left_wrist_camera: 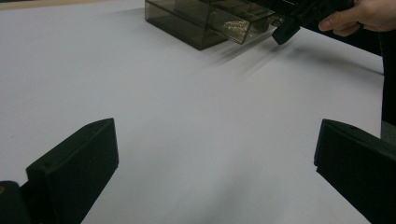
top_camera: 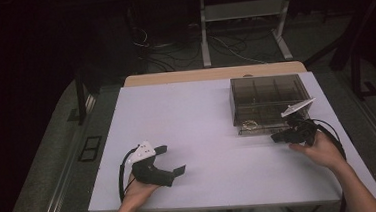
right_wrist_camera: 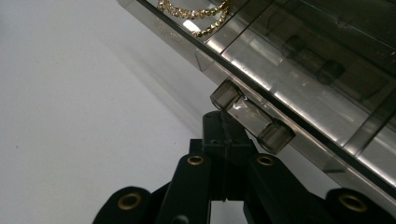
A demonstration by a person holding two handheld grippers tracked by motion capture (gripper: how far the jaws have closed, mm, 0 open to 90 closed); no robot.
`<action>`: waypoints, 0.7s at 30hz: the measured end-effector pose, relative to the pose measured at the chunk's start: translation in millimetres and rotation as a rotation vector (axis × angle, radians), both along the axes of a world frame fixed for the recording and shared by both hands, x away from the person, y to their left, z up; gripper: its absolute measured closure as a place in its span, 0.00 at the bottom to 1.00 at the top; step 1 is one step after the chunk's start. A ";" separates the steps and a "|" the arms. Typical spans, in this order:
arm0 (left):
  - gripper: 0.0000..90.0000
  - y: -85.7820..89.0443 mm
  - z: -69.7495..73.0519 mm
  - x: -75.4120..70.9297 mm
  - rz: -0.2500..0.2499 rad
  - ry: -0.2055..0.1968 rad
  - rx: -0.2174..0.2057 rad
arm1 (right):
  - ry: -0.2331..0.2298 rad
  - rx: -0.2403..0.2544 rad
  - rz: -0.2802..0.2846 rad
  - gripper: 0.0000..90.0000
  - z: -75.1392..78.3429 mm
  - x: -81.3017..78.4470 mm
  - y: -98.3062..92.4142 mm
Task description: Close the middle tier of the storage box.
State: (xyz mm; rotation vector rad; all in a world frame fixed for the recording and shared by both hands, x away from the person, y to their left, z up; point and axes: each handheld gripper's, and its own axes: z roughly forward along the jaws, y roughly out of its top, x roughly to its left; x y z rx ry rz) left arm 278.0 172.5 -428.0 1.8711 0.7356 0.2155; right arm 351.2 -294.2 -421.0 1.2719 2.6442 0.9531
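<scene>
Resting on the white table (top_camera: 198,135), a smoky transparent box (top_camera: 268,100) is seen at the far right, with its drawer (top_camera: 257,127) pulled partly out toward the person. A gold chain (top_camera: 250,125) lies inside the drawer, near its left end; in the right gripper view the chain (right_wrist_camera: 198,14) is seen through the clear front wall. The right gripper (top_camera: 284,134) is held just in front of the drawer, its jaws clenched together with nothing between them. In its own view the closed tips (right_wrist_camera: 225,128) are pressed up against the small clear handle (right_wrist_camera: 252,122) on the drawer front, from below and beside it; the handle is not gripped. The right hand (top_camera: 319,149) is wrapped around the gripper's body. The left gripper (top_camera: 172,159) is held well apart, near the table's front left, with its jaws released and spread wide over bare tabletop. In its view the box (left_wrist_camera: 205,23) is seen far off.
</scene>
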 end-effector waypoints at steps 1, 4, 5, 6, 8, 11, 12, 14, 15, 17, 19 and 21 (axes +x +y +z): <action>0.00 0.1 0.0 0.0 0.000 0.000 0.000 | 0.000 0.000 0.001 0.99 -0.1 0.7 -0.3; 0.00 0.0 0.0 0.0 0.000 0.000 0.001 | -0.002 0.005 -0.008 0.99 -0.5 1.9 -1.0; 0.00 -0.1 -0.1 0.0 0.000 0.000 0.001 | -0.003 0.006 -0.010 0.99 -0.6 2.4 -1.3; 0.00 -0.1 -0.1 0.0 -0.001 0.000 0.001 | -0.004 0.007 -0.013 0.99 -0.7 2.6 -1.4; 0.00 0.0 -0.1 0.2 -0.001 -0.001 0.002 | -0.005 0.012 -0.017 0.99 -0.6 3.4 -1.9; 0.00 -0.1 -0.4 0.3 0.000 -0.001 -0.001 | -0.005 0.021 -0.027 0.99 -0.6 5.2 -3.4; 0.00 0.1 -0.2 0.3 -0.001 0.000 0.002 | -0.004 0.024 -0.030 0.99 -0.7 5.6 -3.7; 0.00 -0.1 -0.2 0.1 -0.001 0.000 0.001 | -0.005 0.028 -0.038 0.99 -1.3 7.0 -5.1; 0.00 -0.1 -0.3 0.1 -0.001 0.000 0.001 | -0.003 0.031 -0.039 0.99 -1.5 7.6 -5.8; 0.00 -0.1 -0.3 0.2 -0.001 0.001 0.002 | -0.002 0.039 -0.044 0.99 -1.6 8.5 -6.4; 0.00 -0.2 -0.3 0.2 -0.001 0.001 0.001 | -0.006 0.042 -0.046 0.99 -1.4 8.9 -6.5; 0.00 -0.3 -0.3 0.2 -0.002 0.001 0.002 | -0.006 0.048 -0.053 0.99 -1.2 9.5 -6.8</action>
